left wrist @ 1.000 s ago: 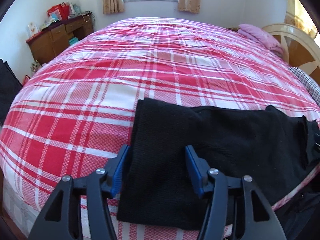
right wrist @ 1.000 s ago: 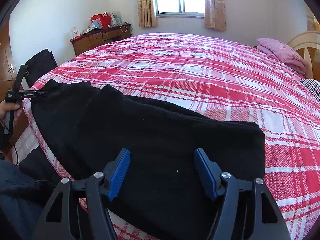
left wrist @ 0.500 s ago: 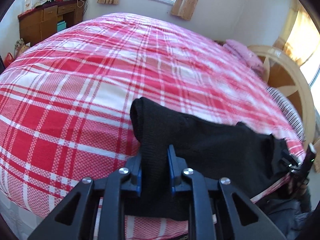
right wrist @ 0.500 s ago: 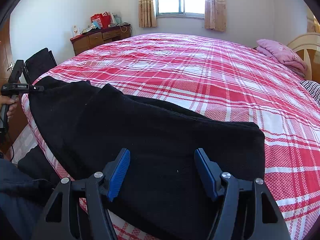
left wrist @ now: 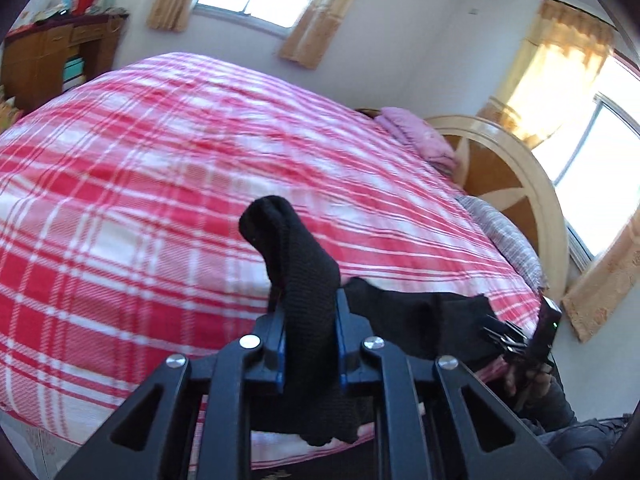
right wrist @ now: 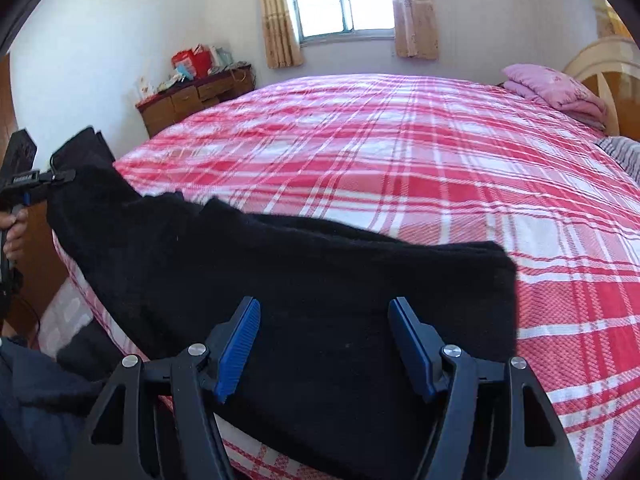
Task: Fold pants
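Observation:
Black knit pants (right wrist: 280,272) lie along the near edge of the red plaid bed (right wrist: 400,140). My left gripper (left wrist: 310,320) is shut on one end of them; the bunched cloth (left wrist: 304,264) sticks up between the blue pads, lifted off the bed. From the right wrist view, the left gripper (right wrist: 60,178) holds that end raised at the far left. My right gripper (right wrist: 324,320) hovers open just over the other end, pads on either side of bare cloth. In the left wrist view it shows small at the far right (left wrist: 504,336).
A pink folded blanket (right wrist: 556,92) lies by the curved wooden headboard (left wrist: 520,184). A wooden dresser (right wrist: 192,100) with clutter stands by the far wall under a window. A striped pillow (left wrist: 504,240) sits at the bed's right side. The person's dark clothing (right wrist: 36,408) is close in front.
The left gripper closed on the pants' end and lifted it, tilting upward so the cloth now hangs from the pads. The right gripper stayed open over the other end.

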`<state>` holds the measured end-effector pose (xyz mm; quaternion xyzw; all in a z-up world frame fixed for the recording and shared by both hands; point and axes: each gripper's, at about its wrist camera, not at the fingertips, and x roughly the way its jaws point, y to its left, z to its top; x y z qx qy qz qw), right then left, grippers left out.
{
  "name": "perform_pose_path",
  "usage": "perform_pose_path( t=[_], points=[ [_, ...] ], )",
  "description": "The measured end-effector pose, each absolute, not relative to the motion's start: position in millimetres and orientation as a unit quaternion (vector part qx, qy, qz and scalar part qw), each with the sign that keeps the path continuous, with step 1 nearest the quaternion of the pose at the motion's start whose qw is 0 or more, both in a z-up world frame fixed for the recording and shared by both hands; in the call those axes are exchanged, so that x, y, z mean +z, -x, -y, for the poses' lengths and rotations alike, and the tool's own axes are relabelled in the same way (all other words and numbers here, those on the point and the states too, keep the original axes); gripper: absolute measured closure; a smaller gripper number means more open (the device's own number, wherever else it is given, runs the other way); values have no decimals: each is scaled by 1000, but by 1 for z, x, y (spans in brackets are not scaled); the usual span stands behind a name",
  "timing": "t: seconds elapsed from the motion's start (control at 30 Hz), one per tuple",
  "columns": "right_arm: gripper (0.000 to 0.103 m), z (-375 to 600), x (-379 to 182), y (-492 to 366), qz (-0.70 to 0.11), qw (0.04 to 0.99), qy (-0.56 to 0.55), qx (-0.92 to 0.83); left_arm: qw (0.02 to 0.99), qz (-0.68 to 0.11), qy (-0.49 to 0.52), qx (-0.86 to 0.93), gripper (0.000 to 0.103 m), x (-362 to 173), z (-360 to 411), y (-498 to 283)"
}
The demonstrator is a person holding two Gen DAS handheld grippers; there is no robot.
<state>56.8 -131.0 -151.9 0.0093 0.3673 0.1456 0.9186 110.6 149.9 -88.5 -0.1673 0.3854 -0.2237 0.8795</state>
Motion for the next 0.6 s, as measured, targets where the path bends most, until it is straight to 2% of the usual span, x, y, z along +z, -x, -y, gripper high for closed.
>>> perform_pose_path(
  t=[0.43,0.6],
  points=[
    [35,164,-116,-55,-313,942,-54,107,861,-356,124,-341,85,-29,-46,-115],
    [35,178,-110,-55,-305,946,-67,93,847,-370,87,-372,85,-27,9,-128]
  ],
)
